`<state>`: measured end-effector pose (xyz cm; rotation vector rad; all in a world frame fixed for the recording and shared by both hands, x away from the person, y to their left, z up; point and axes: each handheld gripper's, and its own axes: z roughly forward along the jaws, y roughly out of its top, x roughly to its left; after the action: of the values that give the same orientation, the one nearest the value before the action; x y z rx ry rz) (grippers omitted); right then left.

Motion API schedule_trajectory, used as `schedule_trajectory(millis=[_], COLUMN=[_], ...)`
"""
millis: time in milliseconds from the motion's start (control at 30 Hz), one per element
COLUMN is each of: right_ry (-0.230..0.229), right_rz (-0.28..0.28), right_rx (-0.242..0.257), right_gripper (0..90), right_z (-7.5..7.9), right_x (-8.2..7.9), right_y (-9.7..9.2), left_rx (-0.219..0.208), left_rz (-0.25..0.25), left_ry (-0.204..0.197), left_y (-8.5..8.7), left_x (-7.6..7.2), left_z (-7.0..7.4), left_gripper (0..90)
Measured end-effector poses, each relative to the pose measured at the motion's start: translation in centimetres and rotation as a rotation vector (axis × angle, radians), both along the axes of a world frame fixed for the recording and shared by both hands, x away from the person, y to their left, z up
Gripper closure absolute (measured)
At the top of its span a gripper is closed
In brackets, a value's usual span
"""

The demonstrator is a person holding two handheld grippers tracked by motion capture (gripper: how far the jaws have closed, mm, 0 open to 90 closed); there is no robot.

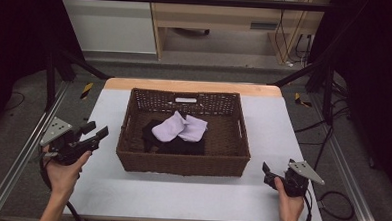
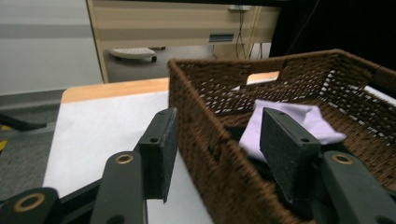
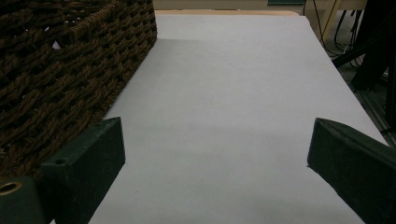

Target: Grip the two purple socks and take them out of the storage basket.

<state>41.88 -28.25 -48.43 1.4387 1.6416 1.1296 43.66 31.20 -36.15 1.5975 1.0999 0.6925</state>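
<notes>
The left gripper (image 1: 96, 130) is held above the table (image 1: 190, 195) just left of the basket (image 1: 181, 165), its 2 jaws spread wide with nothing between them — in the left gripper view they frame the basket's near wall and point toward the lilac cloth (image 2: 299, 123) inside. That cloth lies in the middle of the basket on top of a black cloth (image 1: 180, 146). The right gripper (image 1: 267, 174) sits low near the table's front right corner, right of the basket and apart from it, jaws also wide and empty — bare table between them.
</notes>
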Motion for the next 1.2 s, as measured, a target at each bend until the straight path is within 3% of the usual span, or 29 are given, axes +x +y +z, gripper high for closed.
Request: schedule_trajectory(millis=[500, 967, 1200], right_ry=[0.010, 0.019, 0.021], right_rz=[0.005, 0.006, 0.007], right_rx=[-0.001, -0.009, -0.010], right_gripper=[4.5, 4.5, 4.5], right_z=[0.0, 0.0, 0.0], right_x=[0.1, 0.2, 0.2], right_y=[0.0, 0.1, 0.1], left_rx=[0.040, 0.110, 0.144], left_rz=[-0.073, -0.087, -0.099], left_ry=[-0.042, -0.025, -0.001], left_y=[-4.8, -8.8, -11.0], left_x=[1.8, 4.9, 6.8], left_z=[3.0, 4.9, 4.8], left_gripper=[48.0, 47.7, 46.7])
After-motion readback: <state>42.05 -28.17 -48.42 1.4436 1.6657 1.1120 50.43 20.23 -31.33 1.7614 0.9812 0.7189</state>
